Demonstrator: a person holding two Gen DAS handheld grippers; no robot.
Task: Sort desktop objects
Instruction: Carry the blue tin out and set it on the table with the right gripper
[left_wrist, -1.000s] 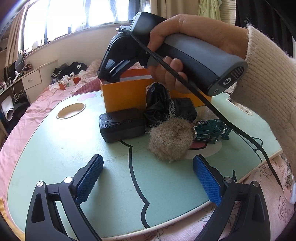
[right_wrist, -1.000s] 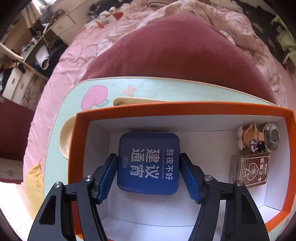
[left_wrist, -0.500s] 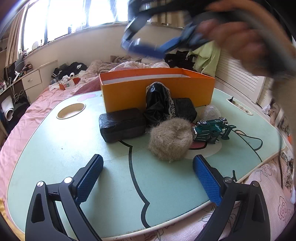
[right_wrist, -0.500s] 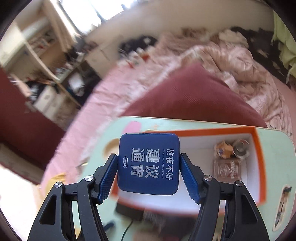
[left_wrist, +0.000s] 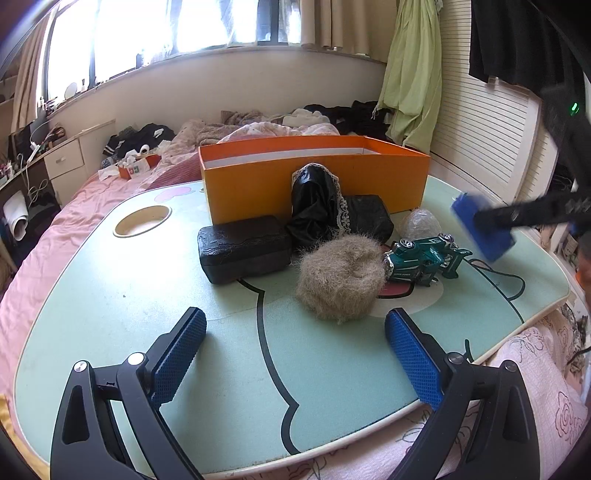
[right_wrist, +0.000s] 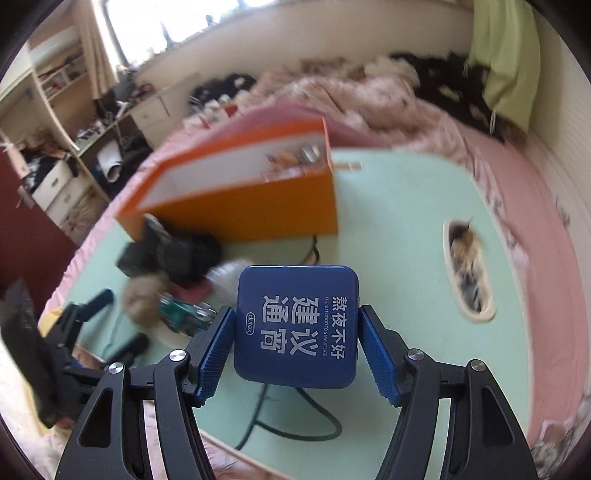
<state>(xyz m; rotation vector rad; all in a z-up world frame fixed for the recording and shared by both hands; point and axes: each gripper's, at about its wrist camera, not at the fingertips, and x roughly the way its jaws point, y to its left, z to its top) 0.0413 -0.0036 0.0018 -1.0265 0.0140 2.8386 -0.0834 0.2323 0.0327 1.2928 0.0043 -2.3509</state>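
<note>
My right gripper (right_wrist: 295, 332) is shut on a blue square tin (right_wrist: 297, 325) with white lettering and holds it in the air over the right part of the green table (right_wrist: 399, 229). In the left wrist view the same tin (left_wrist: 480, 229) shows blurred at the right edge, above the green toy car (left_wrist: 424, 254). The orange box (left_wrist: 314, 184) stands open at the back of the table. My left gripper (left_wrist: 295, 347) is open and hangs over the table's front, with nothing between its blue pads.
In front of the box lie a black case (left_wrist: 243, 251), a black lace-edged pouch (left_wrist: 317, 206), a second black case (left_wrist: 369, 218), a furry beige ball (left_wrist: 340, 280) and a clear wrapped ball (left_wrist: 421, 221). A cable (right_wrist: 295, 424) trails across the table. A pink bed surrounds it.
My right gripper lifted the blue tin out of the orange box and carried it over to the table's right side. The left gripper stayed put.
</note>
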